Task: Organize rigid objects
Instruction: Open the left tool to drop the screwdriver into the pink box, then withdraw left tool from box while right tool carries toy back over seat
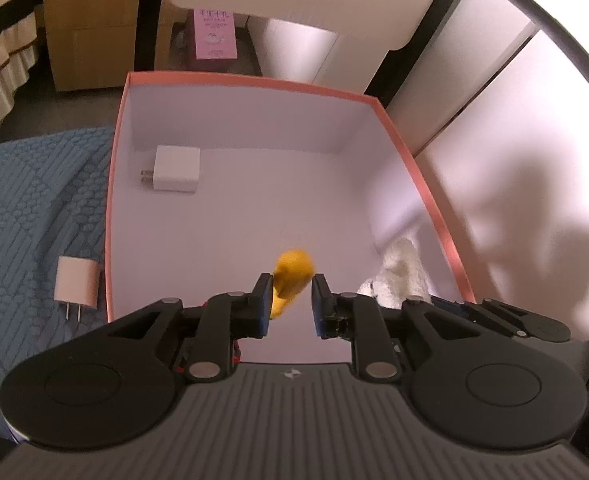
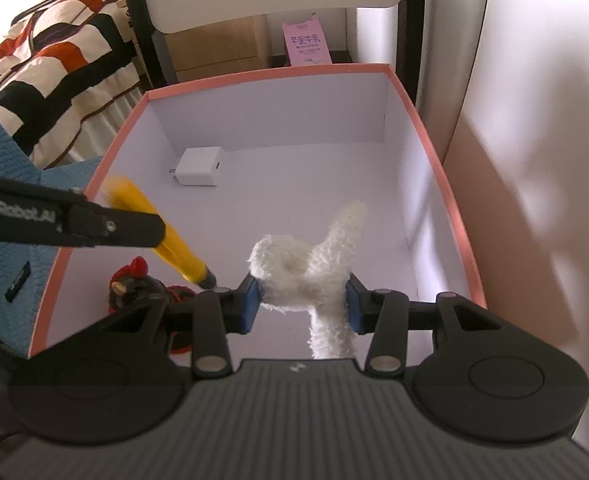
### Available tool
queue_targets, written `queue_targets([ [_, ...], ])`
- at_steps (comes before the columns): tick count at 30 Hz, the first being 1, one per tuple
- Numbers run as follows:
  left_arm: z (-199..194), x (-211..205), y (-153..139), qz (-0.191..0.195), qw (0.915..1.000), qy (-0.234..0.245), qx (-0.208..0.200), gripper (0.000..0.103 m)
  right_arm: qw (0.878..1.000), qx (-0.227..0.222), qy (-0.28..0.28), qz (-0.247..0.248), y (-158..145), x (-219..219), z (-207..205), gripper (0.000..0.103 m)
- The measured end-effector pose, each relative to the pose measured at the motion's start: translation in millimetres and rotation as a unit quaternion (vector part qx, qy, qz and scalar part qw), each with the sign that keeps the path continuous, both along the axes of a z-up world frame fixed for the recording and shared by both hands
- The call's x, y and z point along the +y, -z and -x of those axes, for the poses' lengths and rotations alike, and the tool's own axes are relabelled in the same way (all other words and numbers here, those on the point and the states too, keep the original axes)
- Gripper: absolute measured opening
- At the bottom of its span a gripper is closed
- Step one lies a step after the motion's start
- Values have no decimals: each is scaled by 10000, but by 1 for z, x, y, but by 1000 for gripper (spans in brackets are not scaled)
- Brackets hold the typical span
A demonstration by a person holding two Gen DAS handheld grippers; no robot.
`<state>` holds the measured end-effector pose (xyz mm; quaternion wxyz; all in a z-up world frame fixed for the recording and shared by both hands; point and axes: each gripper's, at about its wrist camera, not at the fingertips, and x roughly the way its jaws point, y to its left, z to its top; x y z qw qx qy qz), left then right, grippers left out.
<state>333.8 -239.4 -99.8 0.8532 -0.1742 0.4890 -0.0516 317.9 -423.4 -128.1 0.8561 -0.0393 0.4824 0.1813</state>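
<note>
A: What is seen of the yellow tool [image 2: 174,246]?

B: A smooth yellow handle with a dark tip at its low end is shown; the upper end is blurred. It is held over the pink-rimmed box [image 1: 422,184], near the box's left wall, slanting down toward the box floor. In the left wrist view it is seen end-on as a rounded yellow shape [image 1: 290,276].

A: How is it held?

B: It is pinched by the left gripper [image 1: 290,300]; the left pad is pressed against it, while contact at the right pad cannot be made out.

A: And the white thing?

B: A fuzzy white plush piece [image 2: 306,268], with a ring-like loop and a limb pointing upward, is clamped between the blue pads of the right gripper [image 2: 302,300]. It is kept above the box floor, toward the box's right wall.

A: What is lying in the box?

B: A white charger [image 1: 176,168] is lying flat in the far left corner, prongs toward the left wall. A red and black object [image 2: 134,284] is seen at the near left corner, partly hidden.

A: Outside the box?

B: A second charger [image 1: 76,284] is laid just beside the left wall, on a blue textured cloth [image 1: 26,208]. A pink carton [image 1: 214,34] is standing beyond the far wall.
</note>
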Motion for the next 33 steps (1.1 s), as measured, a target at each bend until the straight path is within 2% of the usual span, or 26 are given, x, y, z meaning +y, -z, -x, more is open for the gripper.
queue_targets([
  [5,10,9,-16,58,9993,-257,-260,37,9999,-106,2,36,-14,-4,-1,47],
  [15,43,25,-72,47,9947,-430,-931,37,9985,-494,40,-218,-56,2,18,48],
  [25,97,48,-132,-72,9833,-537,-1738,37,9937,-980,-80,-531,-106,28,50,48],
  [29,118,62,-144,-171,9791,-598,-1934,37,9914,-1162,-84,-603,-120,40,64,48],
  [33,136,82,-144,-193,9764,-660,-2047,37,9900,-1254,-102,-637,-125,55,78,48],
])
